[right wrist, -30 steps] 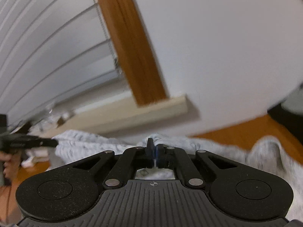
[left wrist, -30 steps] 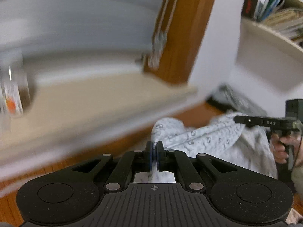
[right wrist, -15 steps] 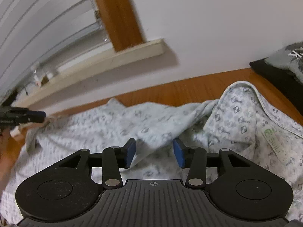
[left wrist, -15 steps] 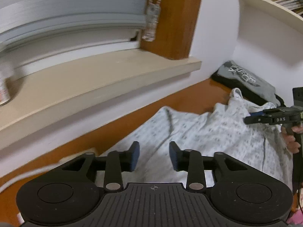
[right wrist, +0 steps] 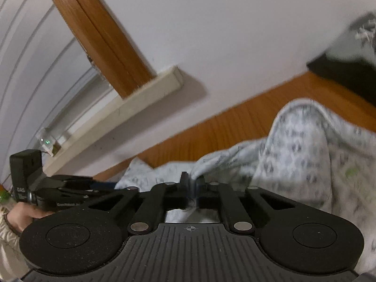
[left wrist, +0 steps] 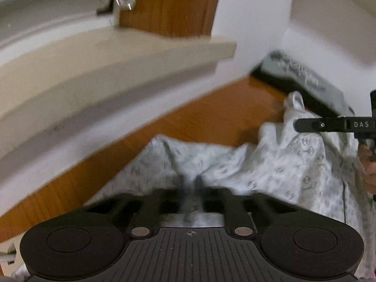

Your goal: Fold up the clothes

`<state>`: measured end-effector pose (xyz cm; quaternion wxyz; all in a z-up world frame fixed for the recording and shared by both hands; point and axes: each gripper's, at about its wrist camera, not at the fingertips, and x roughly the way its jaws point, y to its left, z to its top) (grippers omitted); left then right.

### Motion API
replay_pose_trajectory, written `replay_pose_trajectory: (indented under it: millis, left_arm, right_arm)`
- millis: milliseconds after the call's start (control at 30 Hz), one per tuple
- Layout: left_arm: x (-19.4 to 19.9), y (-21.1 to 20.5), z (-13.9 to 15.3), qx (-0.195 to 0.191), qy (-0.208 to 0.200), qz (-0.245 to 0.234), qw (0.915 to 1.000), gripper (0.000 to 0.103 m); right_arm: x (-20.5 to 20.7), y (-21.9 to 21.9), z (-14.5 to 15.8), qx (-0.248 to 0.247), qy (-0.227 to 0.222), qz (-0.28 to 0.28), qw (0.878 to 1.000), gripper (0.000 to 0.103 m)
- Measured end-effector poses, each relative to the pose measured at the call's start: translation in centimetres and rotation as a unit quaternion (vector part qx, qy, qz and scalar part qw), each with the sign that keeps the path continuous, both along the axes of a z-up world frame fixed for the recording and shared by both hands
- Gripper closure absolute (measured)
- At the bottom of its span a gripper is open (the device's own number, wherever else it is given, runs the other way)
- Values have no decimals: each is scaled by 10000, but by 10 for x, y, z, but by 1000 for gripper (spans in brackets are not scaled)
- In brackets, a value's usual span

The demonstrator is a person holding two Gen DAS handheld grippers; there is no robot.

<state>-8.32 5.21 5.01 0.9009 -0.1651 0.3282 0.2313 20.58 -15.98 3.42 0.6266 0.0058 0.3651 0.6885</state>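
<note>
left gripper [left wrist: 190,183] fingers pressed together, pinching a fold of the patterned white garment [left wrist: 270,164], pretty blurry there though. right gripper [right wrist: 191,183] same deal, fingers clamped on a bunched edge of the garment [right wrist: 305,145]. garment spread rumpled over the orange wooden tabletop [left wrist: 211,117], near the wall under a cream windowsill [right wrist: 122,108]. dark folded clothes [left wrist: 305,77] stacked at far right.

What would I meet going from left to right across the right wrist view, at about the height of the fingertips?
The other, left gripper held in a hand → the right gripper pinching fabric → the raised fold of the patterned garment on the wooden tabletop.
</note>
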Motion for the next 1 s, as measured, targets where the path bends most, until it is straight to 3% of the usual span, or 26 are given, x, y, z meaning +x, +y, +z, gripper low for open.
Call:
replay_pose_trajectory:
  millis: [133,200,233,333,400,500,600,767,833,900,967,1000]
  left_arm:
    - [-3,-6,6,453,-70,331,9984,100]
    - [-4,-8,9,679,-105,497,9964,98]
    - [-4,-10,10,791,-123,579,9951,97]
    - [-6,-14,15,1129,-175,826,9900,78]
    - [-12,-20,16,1185,-221,876,9888,68]
    - [-26,-33,16,1115,-301,847,9897,54]
    - [-39,-46,16,1038,-382,813,9905,45]
    - [-56,-71,3,835,-459,702,9930,38]
    - [-63,-76,-3,881,-421,734,9925,38]
    - [-71,-77,-7,951,-482,784,9912,38]
    - [-78,-76,-10,969,-572,826,9902,38]
    - [-81,-75,-11,900,-616,828,9906,37]
  right_arm:
    - [4,-17,19,1317,-182,-262,9908,99]
    - [2,-8,18,921,-681,-701,9909,97]
    - [0,-1,14,602,-906,-756,9912,90]
    - [-4,20,0,-422,-1504,-704,9852,82]
    - [-2,10,1,-263,-1661,-729,9831,67]
    - [0,-4,5,-74,-2242,-816,9711,64]
    - [1,1,0,-183,-2721,-230,9618,52]
    - [-19,28,-8,-429,-3169,707,9449,52]
    - [-27,45,-16,-672,-3504,854,9303,52]
    - [-29,58,-19,-758,-3704,870,9217,55]
    - [-17,68,-14,-806,-3649,370,9268,95]
    - [-9,71,-10,-782,-3677,-73,9266,100]
